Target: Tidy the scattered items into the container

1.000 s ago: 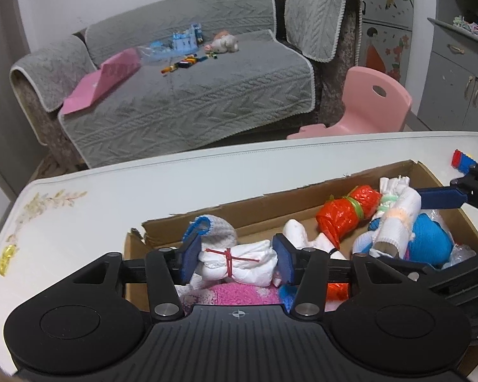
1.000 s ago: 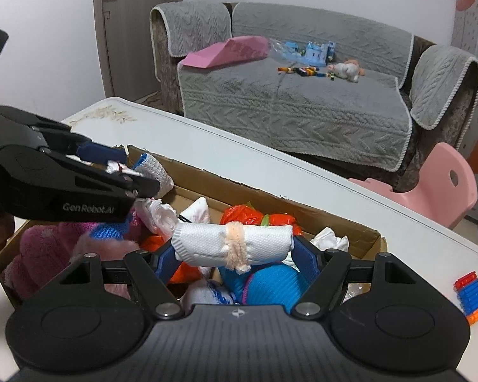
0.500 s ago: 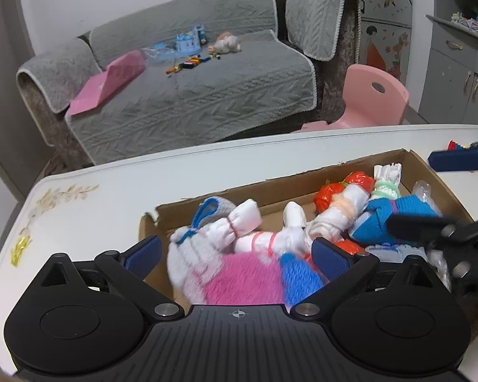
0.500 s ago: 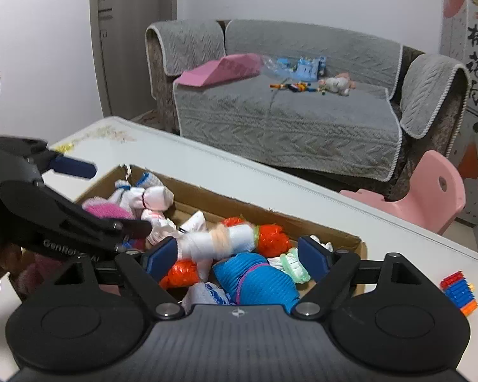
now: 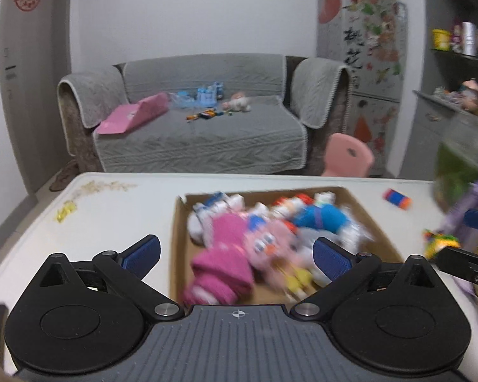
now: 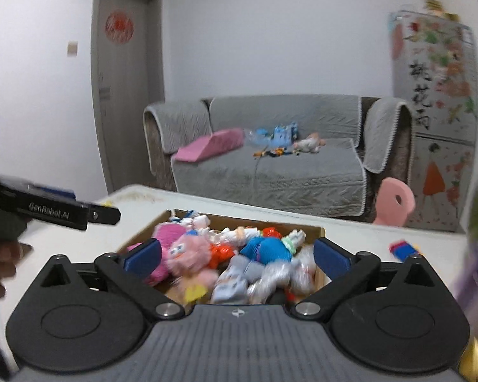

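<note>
"GenRobot.AI" was legible in white on the side of the left gripper [image 6: 79, 211] in the right wrist view. Black brush characters ran down the decorated fridge [image 6: 436, 102], too blurred to read. A red round emblem sat on the door [image 6: 119, 27].

Both tongs stood wide with nothing between the pads: left gripper [image 5: 235, 253], right gripper [image 6: 235, 251]. One second before, each was clamped on a white rolled bundle over the cardboard box [image 5: 178, 222]; both bundles were now released and both grippers had pulled back and up.

The box sat on the white table [image 5: 111, 203], filled with soft toys and bundles, including a pink plush [image 5: 226, 254] and a blue bundle [image 6: 267, 248]. A blue-orange block piece [image 5: 397, 198] lay on the table outside the box, right of it.
</note>
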Available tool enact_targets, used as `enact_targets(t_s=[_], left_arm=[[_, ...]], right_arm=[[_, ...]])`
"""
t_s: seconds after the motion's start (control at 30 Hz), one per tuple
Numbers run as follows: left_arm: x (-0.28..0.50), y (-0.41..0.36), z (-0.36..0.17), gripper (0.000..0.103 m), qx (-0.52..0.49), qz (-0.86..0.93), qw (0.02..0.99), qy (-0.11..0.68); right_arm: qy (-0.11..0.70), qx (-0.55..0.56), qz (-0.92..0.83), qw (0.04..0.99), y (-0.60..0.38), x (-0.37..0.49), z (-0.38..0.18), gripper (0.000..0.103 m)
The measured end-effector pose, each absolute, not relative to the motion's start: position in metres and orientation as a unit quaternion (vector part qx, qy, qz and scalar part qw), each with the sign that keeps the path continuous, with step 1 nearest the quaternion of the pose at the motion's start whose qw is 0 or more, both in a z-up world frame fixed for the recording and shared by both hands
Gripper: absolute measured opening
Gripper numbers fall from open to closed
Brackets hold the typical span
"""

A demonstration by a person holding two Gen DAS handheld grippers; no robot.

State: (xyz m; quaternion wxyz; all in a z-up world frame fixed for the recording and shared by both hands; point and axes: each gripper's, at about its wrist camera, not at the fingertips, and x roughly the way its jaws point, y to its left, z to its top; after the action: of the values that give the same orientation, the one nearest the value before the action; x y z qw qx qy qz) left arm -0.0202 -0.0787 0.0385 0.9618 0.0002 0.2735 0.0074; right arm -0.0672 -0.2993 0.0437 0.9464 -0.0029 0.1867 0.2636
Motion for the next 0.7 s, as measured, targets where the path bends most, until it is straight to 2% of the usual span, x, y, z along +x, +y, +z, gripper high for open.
enact_targets(t_s=[0.27,0.7], left_arm=[[-0.07,-0.124,0.029,0.103,0.031,-0.027,0.956,0.291],[-0.099,-0.135,0.031,0.103,0.02,-0.025,0.956,0.293]], right_arm=[[0.167,-0.028,0.242,0.955,-0.297,-0.111,0.057,0.102],[0.141,-0.043,0.233,0.961,-0.304,-0.119,0.07,0.102]])
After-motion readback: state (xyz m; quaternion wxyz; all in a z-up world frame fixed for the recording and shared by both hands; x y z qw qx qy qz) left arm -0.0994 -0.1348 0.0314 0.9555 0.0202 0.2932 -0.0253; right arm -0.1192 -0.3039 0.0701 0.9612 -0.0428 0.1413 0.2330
